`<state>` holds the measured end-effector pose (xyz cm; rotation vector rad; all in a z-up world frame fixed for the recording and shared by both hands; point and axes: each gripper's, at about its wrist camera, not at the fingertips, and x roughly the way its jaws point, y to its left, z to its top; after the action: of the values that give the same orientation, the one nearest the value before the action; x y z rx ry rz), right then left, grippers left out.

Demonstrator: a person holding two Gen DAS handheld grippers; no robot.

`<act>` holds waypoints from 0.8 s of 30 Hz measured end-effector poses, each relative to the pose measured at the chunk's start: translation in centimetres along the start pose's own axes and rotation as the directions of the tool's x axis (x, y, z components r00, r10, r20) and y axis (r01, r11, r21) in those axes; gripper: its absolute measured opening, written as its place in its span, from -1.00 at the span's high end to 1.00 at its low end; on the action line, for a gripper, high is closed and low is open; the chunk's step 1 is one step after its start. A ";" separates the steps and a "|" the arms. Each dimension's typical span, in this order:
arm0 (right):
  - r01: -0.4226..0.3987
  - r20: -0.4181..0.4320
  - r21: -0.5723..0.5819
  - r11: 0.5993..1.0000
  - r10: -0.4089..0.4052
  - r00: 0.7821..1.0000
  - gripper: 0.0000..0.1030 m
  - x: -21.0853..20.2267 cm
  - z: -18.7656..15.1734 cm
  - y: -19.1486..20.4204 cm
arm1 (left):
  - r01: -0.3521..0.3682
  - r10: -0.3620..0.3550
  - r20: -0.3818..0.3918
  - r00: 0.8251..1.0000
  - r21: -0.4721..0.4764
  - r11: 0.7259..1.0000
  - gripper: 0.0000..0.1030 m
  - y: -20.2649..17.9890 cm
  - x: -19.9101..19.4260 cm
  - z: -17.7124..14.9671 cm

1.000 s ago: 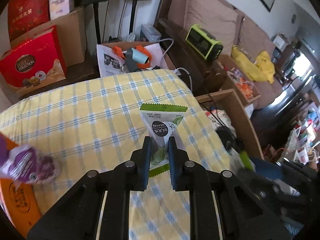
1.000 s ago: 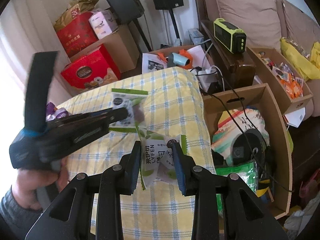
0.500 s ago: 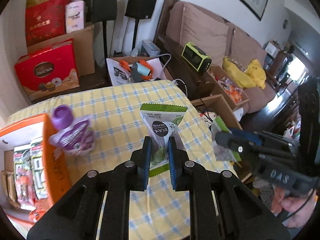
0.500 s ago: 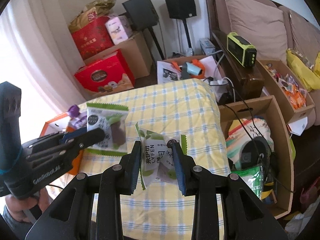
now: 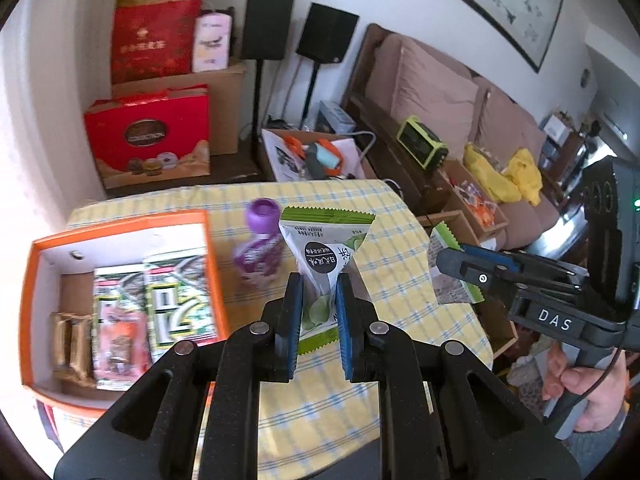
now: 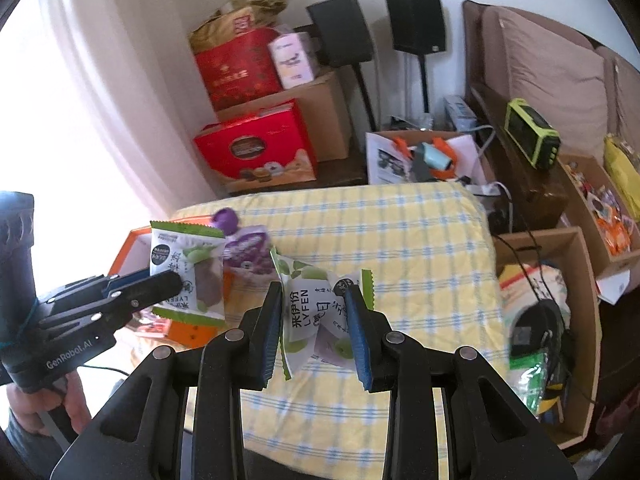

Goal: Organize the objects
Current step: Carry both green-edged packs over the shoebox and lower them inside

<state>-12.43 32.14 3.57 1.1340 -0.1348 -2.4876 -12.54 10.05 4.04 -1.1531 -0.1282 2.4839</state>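
My left gripper (image 5: 318, 300) is shut on a green and white snack packet (image 5: 326, 252), held in the air over the yellow checked table (image 5: 384, 236). My right gripper (image 6: 314, 312) is shut on a second green and white snack packet (image 6: 316, 308), also held above the table. Each gripper shows in the other's view: the right gripper (image 5: 452, 260) at the right, the left gripper (image 6: 172, 280) at the left. An orange box (image 5: 120, 220) with several snack packs inside stands on the table's left. A purple pouch (image 5: 260, 252) with a purple cap lies beside the box.
Red gift boxes (image 6: 256, 148) and cardboard cartons stand on the floor behind the table. A cardboard box (image 6: 560, 248) full of items stands right of the table, by a sofa (image 5: 440, 92). Two black speakers (image 5: 328, 32) stand at the wall.
Both grippers have pulled back and up with their packets. The orange box and purple pouch have come fully into the left wrist view, and the right gripper has moved in at its right.
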 end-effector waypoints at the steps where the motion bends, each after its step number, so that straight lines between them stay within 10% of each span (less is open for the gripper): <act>1: -0.008 -0.002 -0.006 1.000 0.008 1.000 0.40 0.1 0.1 0.6 | -0.005 0.005 0.005 1.000 -0.005 1.000 0.71 0.4 -0.4 0.0; 24: -0.129 -0.059 -0.143 0.981 0.121 0.991 0.40 5.4 1.9 12.3 | -0.179 0.182 0.008 0.983 -0.167 0.970 0.71 15.0 -4.9 -1.2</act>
<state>-13.09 18.57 4.14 1.0918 -0.0082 -2.3156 -13.50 -5.74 3.06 -1.2528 -0.2508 2.6899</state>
